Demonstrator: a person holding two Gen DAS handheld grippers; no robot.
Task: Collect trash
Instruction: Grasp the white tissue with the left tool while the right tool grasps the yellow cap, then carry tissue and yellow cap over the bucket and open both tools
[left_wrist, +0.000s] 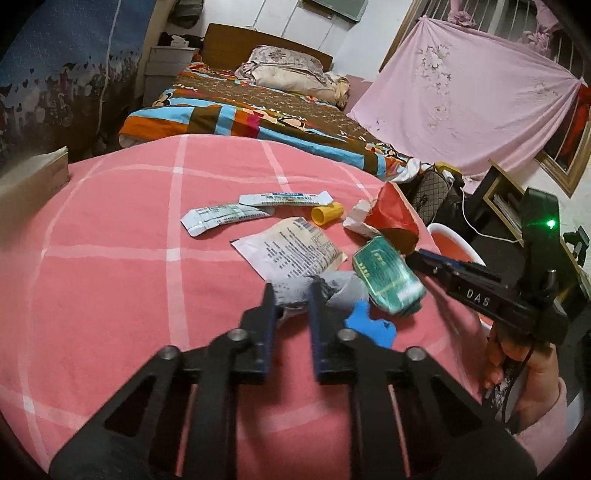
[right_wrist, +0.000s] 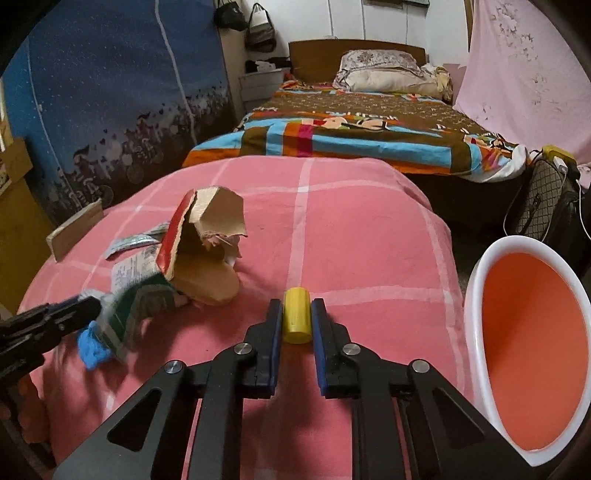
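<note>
Right wrist: yellow tube (right_wrist: 296, 316) in right tool (right_wrist: 295, 314); bin (right_wrist: 476, 295) beside.

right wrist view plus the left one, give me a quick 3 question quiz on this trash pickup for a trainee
1. True or false: the right gripper is shut on the yellow tube.
2. Multiple choice: what is the left gripper pinching? A) green packet B) grey wad C) red carton
3. In the right wrist view, on which side of the pink quilt is the bin?

Key: 1 true. 2 B, the grey wad; the green packet and red carton lie free beside it. 3 the right side.
</note>
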